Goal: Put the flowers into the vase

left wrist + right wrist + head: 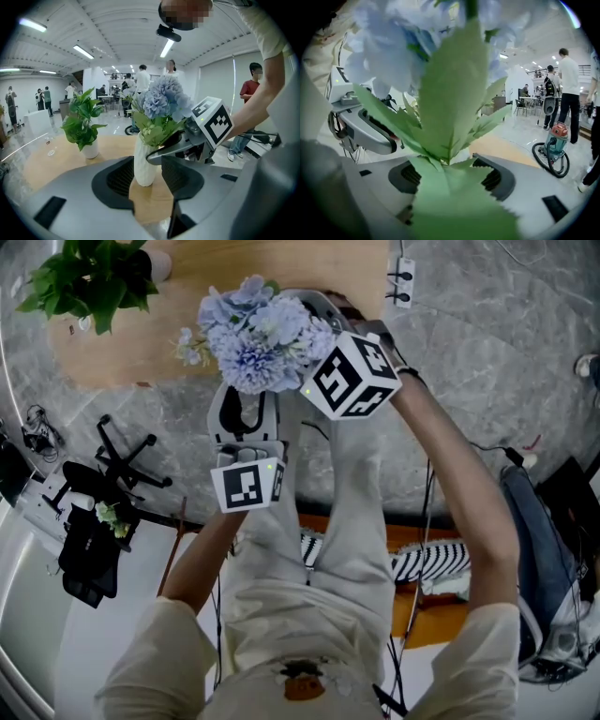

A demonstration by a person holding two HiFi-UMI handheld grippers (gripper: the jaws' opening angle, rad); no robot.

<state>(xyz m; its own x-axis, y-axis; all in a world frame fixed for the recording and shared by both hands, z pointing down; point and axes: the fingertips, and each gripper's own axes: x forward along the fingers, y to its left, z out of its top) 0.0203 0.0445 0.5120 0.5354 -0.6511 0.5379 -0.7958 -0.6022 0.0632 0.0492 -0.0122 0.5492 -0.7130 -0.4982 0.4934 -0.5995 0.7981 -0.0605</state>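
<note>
Where stems meet vase mouth: flower bunch, upright, apparently seated.
Pale blue flower bunch with green leaves tops white ribbed ceramic vase by wooden table's near edge; right tongs pinch its leafy neck; left tongs stand spread, flanking vase.

Stems of the flowers and the right claw's gap behind blurred leaves; vase mouth under foliage.

white vase with flowers, tool jaws apart
</note>
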